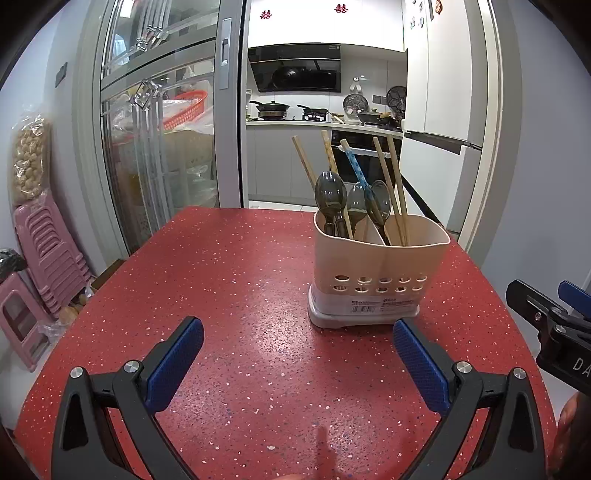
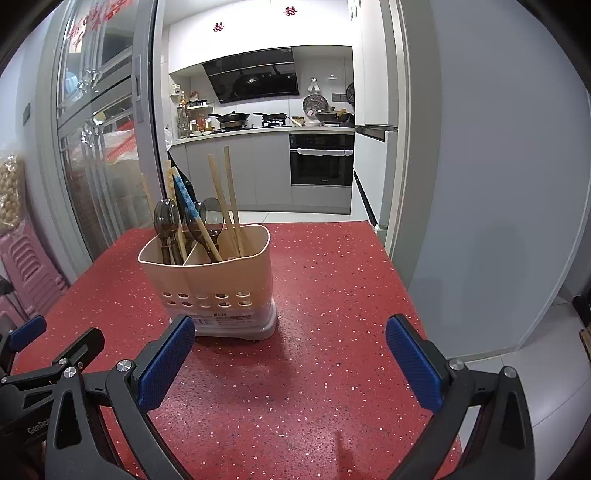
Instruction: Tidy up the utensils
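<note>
Home dining spot opening onto a kitchen. Through the doorway: range hood (image 2: 255, 75), pans on a stove (image 2: 251, 120), built-in oven (image 2: 321, 158), grey cabinets (image 2: 236, 173), fridge (image 1: 439, 147). Red speckled table (image 1: 240, 277) in front; stacked pink stools (image 1: 44, 251) along the wall.

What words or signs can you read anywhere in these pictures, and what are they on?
"DA", cut off at the frame edge: white letters on the right gripper.
"GenRob", cut off: white letters on the left gripper.
Red double-happiness signs: on the white kitchen cabinets.
White label on the utensil holder: print too small to read.
Red cutout characters on the glass door: too distorted to read.
Oven brand mark: too small.
</note>
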`<state>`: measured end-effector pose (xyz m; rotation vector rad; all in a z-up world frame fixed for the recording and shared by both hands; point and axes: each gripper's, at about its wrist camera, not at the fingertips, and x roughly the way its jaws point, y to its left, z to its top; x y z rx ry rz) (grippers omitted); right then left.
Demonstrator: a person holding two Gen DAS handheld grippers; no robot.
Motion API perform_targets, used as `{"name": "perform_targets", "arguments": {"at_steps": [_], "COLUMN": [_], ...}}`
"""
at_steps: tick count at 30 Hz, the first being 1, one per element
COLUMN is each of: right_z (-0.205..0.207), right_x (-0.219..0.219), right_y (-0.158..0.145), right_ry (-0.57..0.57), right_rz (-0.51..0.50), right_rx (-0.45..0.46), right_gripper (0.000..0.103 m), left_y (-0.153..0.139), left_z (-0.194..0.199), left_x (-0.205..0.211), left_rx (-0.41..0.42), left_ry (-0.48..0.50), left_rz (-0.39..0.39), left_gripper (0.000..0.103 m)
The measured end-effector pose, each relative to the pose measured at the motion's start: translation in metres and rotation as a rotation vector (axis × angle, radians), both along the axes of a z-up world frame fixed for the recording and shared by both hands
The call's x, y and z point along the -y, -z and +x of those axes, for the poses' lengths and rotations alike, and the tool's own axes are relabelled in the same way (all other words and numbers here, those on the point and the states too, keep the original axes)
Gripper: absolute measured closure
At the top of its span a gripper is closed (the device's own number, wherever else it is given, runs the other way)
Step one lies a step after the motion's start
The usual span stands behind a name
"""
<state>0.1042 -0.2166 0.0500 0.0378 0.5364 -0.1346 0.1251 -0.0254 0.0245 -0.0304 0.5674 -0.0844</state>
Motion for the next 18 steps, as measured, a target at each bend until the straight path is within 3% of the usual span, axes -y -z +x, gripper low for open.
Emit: {"name": "perform_targets", "arguments": {"at_steps": [18], "right_z": [-0.0016], "right_x": [-0.0029], "right_y": [-0.0005], "right_ry": [0.000], "right_rz": [0.000], "right_rx": [0.004], "right_gripper": [0.000], "left_y": [-0.0005], "left_z": [0.0011], "left_x": [-0.0007], "left_rx": [-0.005], "left_ry": [0.013], "left_rz": [-0.003], "left_gripper": [0.000]}}
